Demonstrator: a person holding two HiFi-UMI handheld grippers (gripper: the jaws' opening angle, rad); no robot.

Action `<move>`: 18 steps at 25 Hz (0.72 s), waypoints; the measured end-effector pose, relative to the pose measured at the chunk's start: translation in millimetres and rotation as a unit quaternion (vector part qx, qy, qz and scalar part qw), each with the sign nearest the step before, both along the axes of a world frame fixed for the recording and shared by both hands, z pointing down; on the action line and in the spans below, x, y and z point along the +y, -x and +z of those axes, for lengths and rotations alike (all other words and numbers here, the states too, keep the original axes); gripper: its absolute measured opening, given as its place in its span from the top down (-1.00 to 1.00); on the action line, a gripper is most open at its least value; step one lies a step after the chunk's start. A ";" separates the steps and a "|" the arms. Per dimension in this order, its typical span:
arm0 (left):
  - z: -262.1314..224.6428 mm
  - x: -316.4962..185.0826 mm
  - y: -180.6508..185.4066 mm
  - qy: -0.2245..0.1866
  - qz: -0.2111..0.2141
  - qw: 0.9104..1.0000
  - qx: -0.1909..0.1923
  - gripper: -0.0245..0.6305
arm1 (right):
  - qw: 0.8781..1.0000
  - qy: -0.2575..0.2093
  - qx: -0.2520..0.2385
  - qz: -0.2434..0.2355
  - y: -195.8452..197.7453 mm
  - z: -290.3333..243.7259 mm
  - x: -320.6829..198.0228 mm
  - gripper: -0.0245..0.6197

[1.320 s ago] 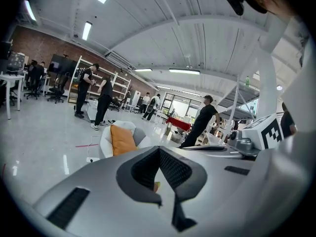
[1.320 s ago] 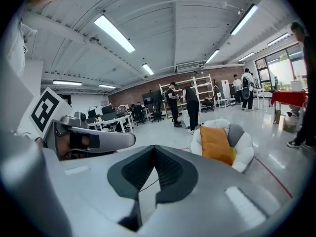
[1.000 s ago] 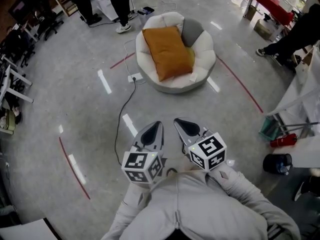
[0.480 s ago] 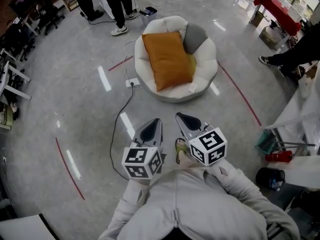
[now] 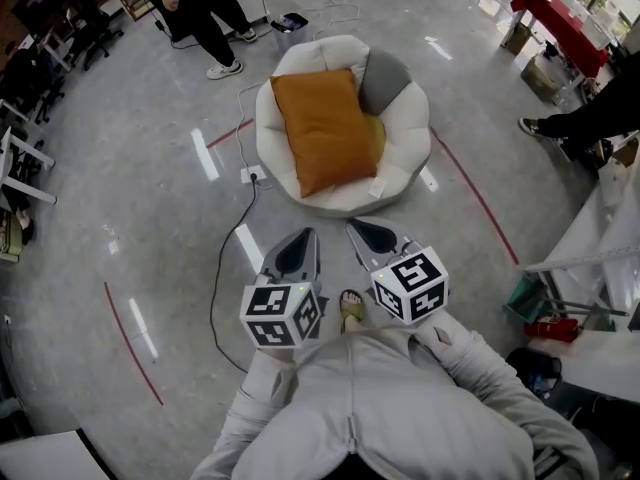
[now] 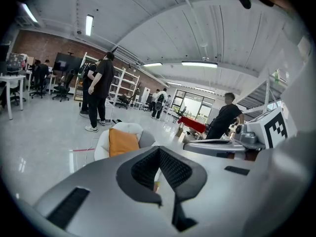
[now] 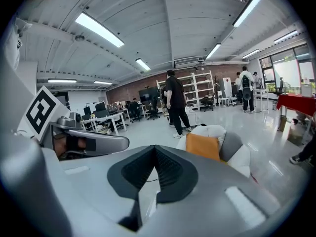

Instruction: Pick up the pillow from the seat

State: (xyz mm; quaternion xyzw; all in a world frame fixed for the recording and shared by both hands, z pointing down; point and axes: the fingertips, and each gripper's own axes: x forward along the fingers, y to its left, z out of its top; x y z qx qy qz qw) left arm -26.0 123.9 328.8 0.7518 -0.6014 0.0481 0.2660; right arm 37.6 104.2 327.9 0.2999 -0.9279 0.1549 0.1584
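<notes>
Up the frame, the pillow [image 5: 322,128] on the seat [image 5: 405,168] points its end at the left gripper [image 5: 303,238] and right gripper [image 5: 360,230], both closed and empty.

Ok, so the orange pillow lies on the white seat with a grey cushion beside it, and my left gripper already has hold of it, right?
Not the grip. The left gripper holds nothing: the left gripper view shows its jaws shut and empty, short of the seat. The orange pillow does lie on the white seat with the grey cushion beside it.
</notes>
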 end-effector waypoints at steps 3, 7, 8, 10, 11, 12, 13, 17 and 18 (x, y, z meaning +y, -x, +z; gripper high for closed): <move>3.7 -20.7 -7.8 0.000 -0.006 1.000 -0.002 0.92 | 1.000 0.001 0.000 -0.005 -8.1 3.5 -20.7 0.93; 5.7 -39.4 -13.8 -0.001 -0.015 1.000 -0.005 0.92 | 1.000 0.003 -0.006 -0.003 -18.3 5.5 -40.7 0.93; 5.6 -43.0 -14.7 -0.001 -0.016 1.000 -0.007 0.92 | 1.000 0.004 -0.007 0.000 -20.7 6.2 -45.0 0.93; 4.8 -49.2 -16.5 -0.002 -0.016 1.000 -0.011 0.92 | 1.000 0.006 -0.008 0.004 -25.4 7.5 -52.4 0.93; 4.2 -52.0 -16.9 -0.002 -0.016 1.000 -0.013 0.92 | 1.000 0.008 -0.009 0.006 -27.5 8.1 -55.6 0.93; 3.8 -54.8 -16.5 -0.001 -0.016 1.000 -0.014 0.92 | 1.000 0.010 -0.010 0.008 -29.0 8.8 -58.6 0.93; 3.8 -57.8 -15.3 0.000 -0.017 1.000 -0.014 0.92 | 1.000 0.012 -0.011 0.010 -30.0 9.6 -61.5 0.93; 6.1 -71.1 -7.4 0.004 -0.021 1.000 -0.013 0.92 | 1.000 0.018 -0.010 0.016 -31.1 13.8 -74.5 0.93; 7.2 -74.7 -5.8 0.005 -0.021 1.000 -0.013 0.92 | 1.000 0.019 -0.010 0.018 -31.3 15.1 -78.0 0.93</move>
